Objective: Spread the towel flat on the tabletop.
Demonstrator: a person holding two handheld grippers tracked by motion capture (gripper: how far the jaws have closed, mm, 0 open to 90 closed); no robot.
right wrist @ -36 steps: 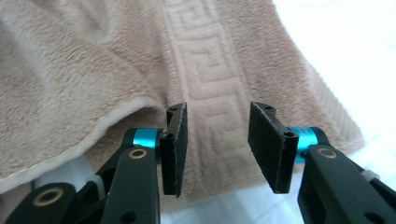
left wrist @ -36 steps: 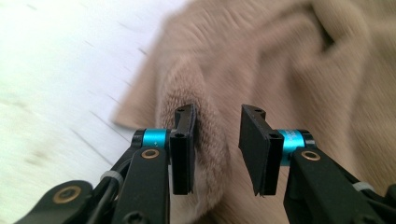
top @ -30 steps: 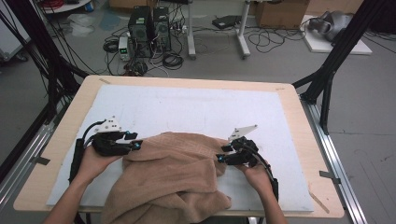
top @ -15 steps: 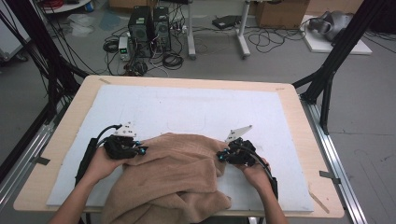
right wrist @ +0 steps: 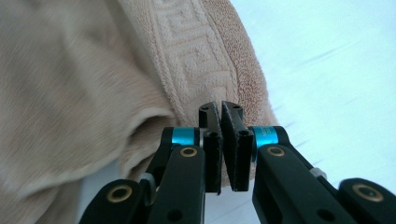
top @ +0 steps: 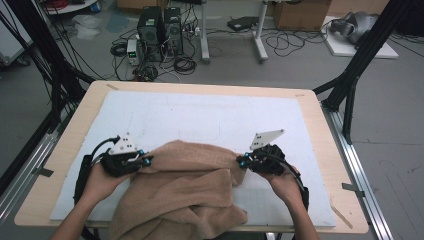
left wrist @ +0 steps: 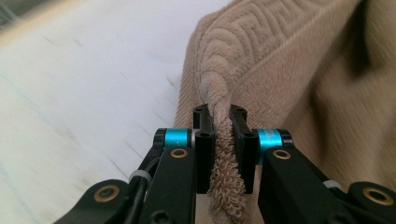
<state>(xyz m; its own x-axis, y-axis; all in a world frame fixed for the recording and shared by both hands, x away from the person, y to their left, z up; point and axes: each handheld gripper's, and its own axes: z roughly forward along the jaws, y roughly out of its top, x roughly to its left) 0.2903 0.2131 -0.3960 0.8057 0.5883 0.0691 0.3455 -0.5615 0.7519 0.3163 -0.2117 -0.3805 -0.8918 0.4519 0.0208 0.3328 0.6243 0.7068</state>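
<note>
- Since a second ago both pairs of jaws have closed on the towel's far edge; the left gripper (top: pixel 148 161) has slid rightward, and the right gripper (top: pixel 241 161) has lifted its corner slightly.
- One beige terry-cloth towel (top: pixel 185 195), looped pile with a woven Greek-key border band, lies crumpled on the near half of the one white foam-like mat (top: pixel 200 117), draping over the table's front edge.
- Left gripper: clenched on a bunched fold of the towel's hem, the cloth pinched between black pads.
- Right gripper: clamped nearly flat on the towel's thin edge.
- One light wooden tabletop (top: pixel 320 120) carries the mat.
- Two blue anodised collars per gripper; their small print is unreadable.
</note>
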